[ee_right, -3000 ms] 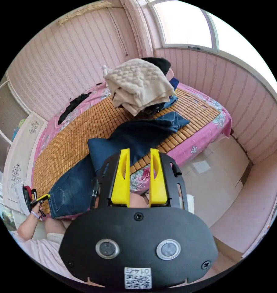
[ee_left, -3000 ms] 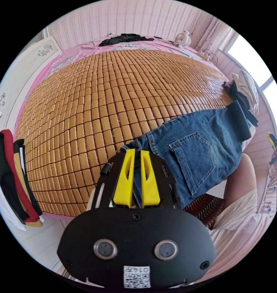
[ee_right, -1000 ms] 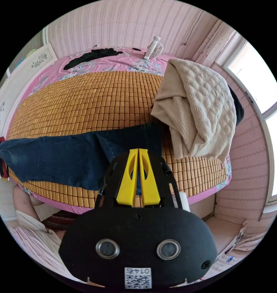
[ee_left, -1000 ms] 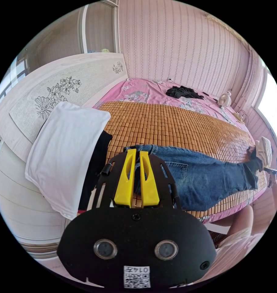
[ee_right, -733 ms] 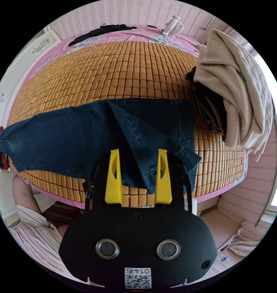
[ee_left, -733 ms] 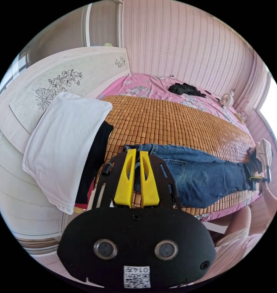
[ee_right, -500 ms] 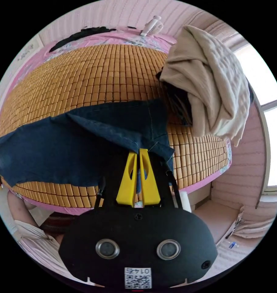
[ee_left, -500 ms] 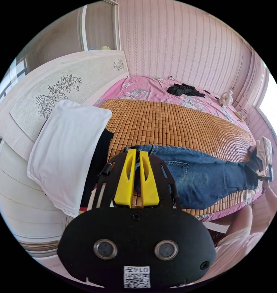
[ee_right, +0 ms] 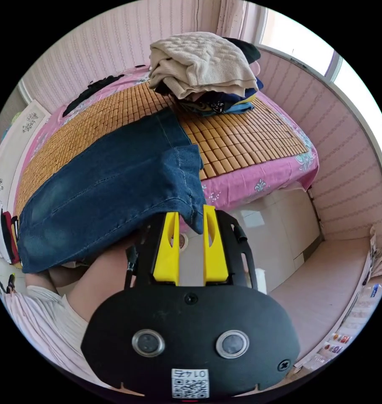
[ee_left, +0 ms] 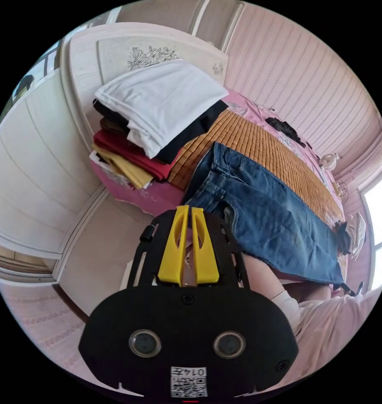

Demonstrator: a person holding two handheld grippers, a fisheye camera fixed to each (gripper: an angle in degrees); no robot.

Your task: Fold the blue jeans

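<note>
Blue jeans [ee_right: 107, 185] flat on bed [ee_right: 258, 139], hem overhanging edge

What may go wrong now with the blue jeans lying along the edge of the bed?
The blue denim jeans hang partly over the edge of the bed with the bamboo mat, so they might slide down to the floor. The right gripper is open at the hem, not gripping. The jeans' end lies near the pile of clothes under a cream knitted sweater; pulling could disturb it.

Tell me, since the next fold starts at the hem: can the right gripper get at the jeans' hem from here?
Probably yes. The right gripper is open, with the hem corner of the jeans hanging right at its tips off the bed's edge, nothing between them.
</note>
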